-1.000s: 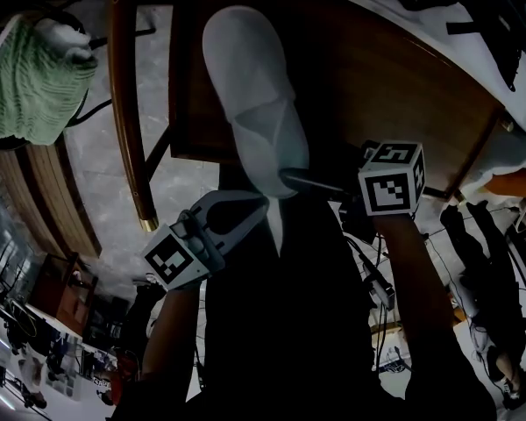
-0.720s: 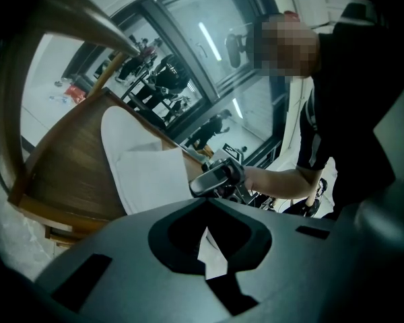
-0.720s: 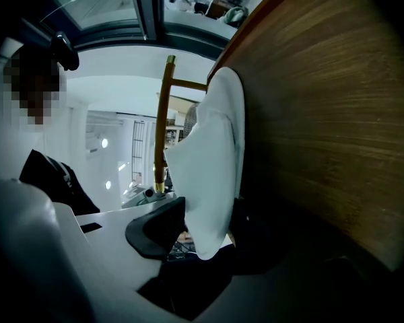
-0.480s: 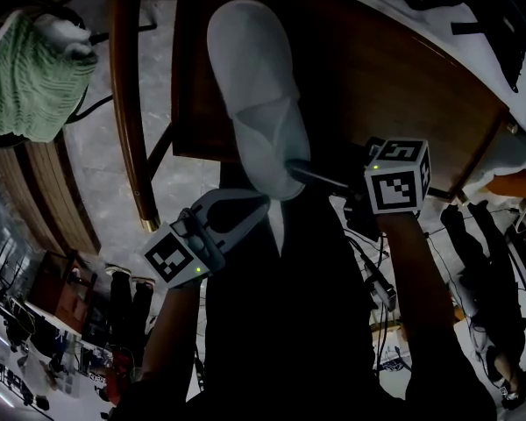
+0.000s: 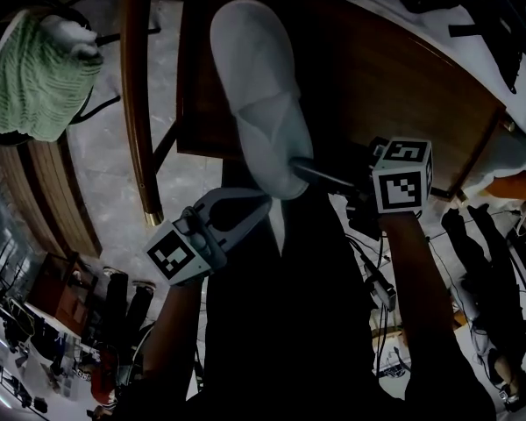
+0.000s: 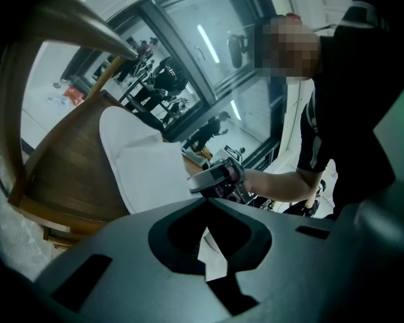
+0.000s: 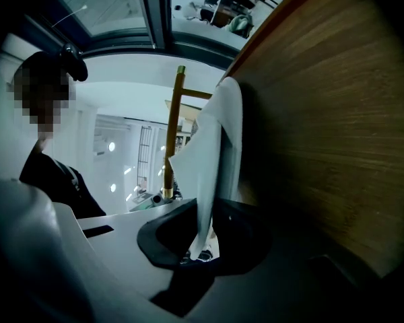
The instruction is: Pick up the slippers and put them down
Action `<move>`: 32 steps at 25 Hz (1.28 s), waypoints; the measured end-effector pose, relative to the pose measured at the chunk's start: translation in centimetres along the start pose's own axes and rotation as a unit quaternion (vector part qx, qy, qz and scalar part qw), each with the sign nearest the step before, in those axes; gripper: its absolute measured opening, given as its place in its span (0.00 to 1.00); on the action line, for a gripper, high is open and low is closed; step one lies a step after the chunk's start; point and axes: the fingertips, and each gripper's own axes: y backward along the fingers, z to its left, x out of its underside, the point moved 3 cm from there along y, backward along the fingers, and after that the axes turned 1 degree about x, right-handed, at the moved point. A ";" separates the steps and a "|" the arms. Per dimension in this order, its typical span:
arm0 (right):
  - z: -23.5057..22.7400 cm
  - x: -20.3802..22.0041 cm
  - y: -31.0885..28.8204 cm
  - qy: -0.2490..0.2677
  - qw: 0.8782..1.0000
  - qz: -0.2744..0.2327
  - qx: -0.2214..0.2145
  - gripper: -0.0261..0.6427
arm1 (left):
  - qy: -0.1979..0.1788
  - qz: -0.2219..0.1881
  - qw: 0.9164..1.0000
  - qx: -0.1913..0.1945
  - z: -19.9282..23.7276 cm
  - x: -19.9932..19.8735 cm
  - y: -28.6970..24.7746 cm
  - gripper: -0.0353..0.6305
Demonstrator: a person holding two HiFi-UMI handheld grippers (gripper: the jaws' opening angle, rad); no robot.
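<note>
A white slipper (image 5: pixel 256 77) lies toe-away on the dark wooden table (image 5: pixel 386 77), its heel end over the near edge. My left gripper (image 5: pixel 265 209) comes from below left and is shut on a thin white flap of the slipper's heel, which shows between its jaws (image 6: pixel 209 247). My right gripper (image 5: pixel 302 168) reaches in from the right at the heel's side. Its jaws are closing, and the slipper's white edge (image 7: pixel 212 153) runs down between them, pinched in the right gripper (image 7: pixel 200 237). Only this one slipper is in view.
A curved wooden chair rail (image 5: pixel 138 103) stands left of the table over a grey stone floor. A green knitted cloth (image 5: pixel 35 73) hangs at the far left. A person in dark clothes (image 6: pixel 363 113) holds the grippers. Cables and gear (image 5: pixel 377 279) lie on the floor at right.
The right gripper has nudged a little up and right against the slipper's heel. The left gripper and the slipper keep their places.
</note>
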 end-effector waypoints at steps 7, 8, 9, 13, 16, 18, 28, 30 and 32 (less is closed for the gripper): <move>3.1 -1.3 1.4 0.036 0.999 -0.030 -0.002 0.13 | -0.031 -0.011 0.999 -0.001 -1.9 -2.5 0.6 0.07; 3.9 -1.7 1.7 0.044 0.998 -0.035 0.000 0.13 | -0.040 -0.015 0.999 -0.002 -2.3 -3.3 0.8 0.07; 4.8 -2.0 2.0 0.053 0.998 -0.040 0.003 0.13 | -0.049 -0.021 0.999 -0.002 -2.9 -4.2 1.1 0.07; 9.5 -4.8 3.9 0.110 0.991 -0.070 0.014 0.13 | -0.099 -0.051 0.994 -0.003 -4.9 -9.4 2.3 0.07; 13.1 -8.6 6.2 0.188 0.976 -0.107 0.040 0.13 | -0.165 -0.075 0.984 -0.003 -6.1 -14.8 2.7 0.07; 16.1 -10.1 8.0 0.226 0.963 -0.133 0.055 0.13 | -0.199 -0.087 0.976 0.000 -7.9 -18.1 3.1 0.07; 30.3 -11.1 15.5 0.374 0.881 -0.277 0.082 0.12 | -0.320 -0.112 0.940 0.034 -19.1 -27.9 3.9 0.07; 32.4 -10.7 16.7 0.397 0.862 -0.301 0.087 0.12 | -0.340 -0.119 0.932 0.045 -21.0 -28.7 4.0 0.07; 34.4 -10.7 17.9 0.421 0.842 -0.324 0.093 0.12 | -0.350 -0.134 0.926 0.057 -22.4 -30.1 4.1 0.07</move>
